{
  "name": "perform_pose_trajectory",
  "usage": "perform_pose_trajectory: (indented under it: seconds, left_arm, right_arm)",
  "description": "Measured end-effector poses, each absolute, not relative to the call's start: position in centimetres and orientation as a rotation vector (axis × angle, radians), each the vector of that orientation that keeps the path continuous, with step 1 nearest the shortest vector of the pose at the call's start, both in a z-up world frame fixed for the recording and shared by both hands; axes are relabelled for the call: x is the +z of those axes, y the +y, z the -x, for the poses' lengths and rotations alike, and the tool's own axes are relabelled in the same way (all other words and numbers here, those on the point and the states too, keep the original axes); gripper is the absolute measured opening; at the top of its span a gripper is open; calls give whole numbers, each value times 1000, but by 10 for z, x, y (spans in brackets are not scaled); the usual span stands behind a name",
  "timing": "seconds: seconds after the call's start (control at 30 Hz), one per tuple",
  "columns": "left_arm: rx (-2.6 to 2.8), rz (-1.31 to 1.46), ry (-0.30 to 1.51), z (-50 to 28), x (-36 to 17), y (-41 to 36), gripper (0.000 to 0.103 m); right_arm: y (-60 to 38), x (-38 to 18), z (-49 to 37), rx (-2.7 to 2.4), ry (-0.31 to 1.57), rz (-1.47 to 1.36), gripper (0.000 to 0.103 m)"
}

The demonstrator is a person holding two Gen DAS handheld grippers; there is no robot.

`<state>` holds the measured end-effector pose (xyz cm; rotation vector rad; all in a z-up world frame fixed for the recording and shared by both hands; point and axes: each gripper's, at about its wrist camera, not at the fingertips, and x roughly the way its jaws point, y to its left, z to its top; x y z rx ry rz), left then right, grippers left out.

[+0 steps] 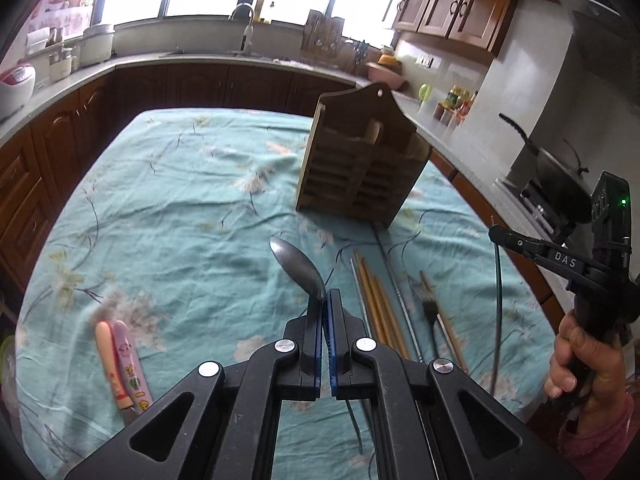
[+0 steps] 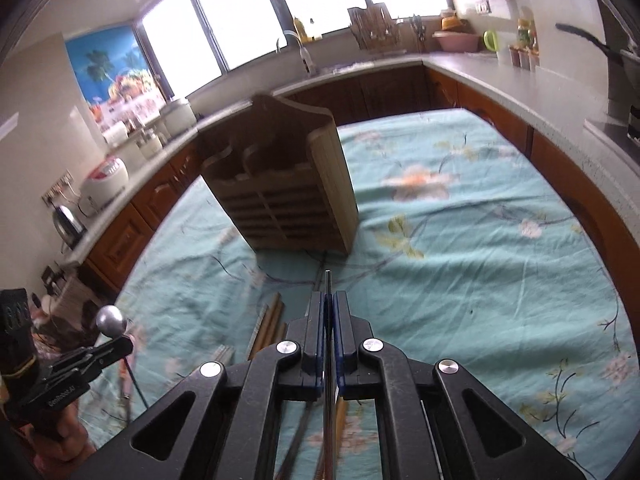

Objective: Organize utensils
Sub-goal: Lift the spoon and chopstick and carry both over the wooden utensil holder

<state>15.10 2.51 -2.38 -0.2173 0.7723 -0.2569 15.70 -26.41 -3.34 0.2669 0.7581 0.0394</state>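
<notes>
A wooden utensil holder (image 1: 360,156) stands on the teal floral tablecloth (image 1: 160,200); it also shows in the right wrist view (image 2: 288,188). My left gripper (image 1: 325,300) is shut on a metal spoon (image 1: 298,266), bowl up, held above the cloth. The spoon bowl shows in the right wrist view (image 2: 111,320) at the left gripper's tip. My right gripper (image 2: 328,300) is shut on a thin dark metal rod-like utensil (image 2: 328,280); in the left wrist view (image 1: 496,236) it holds a thin green-dark stem (image 1: 498,300) hanging down. Wooden chopsticks (image 1: 376,300) lie on the cloth.
Two pink children's utensils (image 1: 122,364) lie at the left front. A dark fork (image 1: 426,300) and a metal stick (image 1: 400,292) lie beside the chopsticks. Kitchen counters surround the table, with a rice cooker (image 2: 106,184), a sink tap (image 1: 244,20) and a wok (image 1: 556,176).
</notes>
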Motion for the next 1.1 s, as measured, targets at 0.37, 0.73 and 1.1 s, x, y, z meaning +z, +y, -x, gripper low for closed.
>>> perform_pose_trajectory:
  seconds: [0.37,0.73,1.1]
  left_arm:
    - [-243,233,676,-139,6,36,1]
    - [-220,217,583,-153,31,39,1]
    - [-194,204,466,-188,58,35,1]
  right_arm:
    - [-262,10,-144,36,638,-259,4]
    - [-262,46,-149,41,507,-272,4]
    - [-267,87,-171,37,368,-296,4]
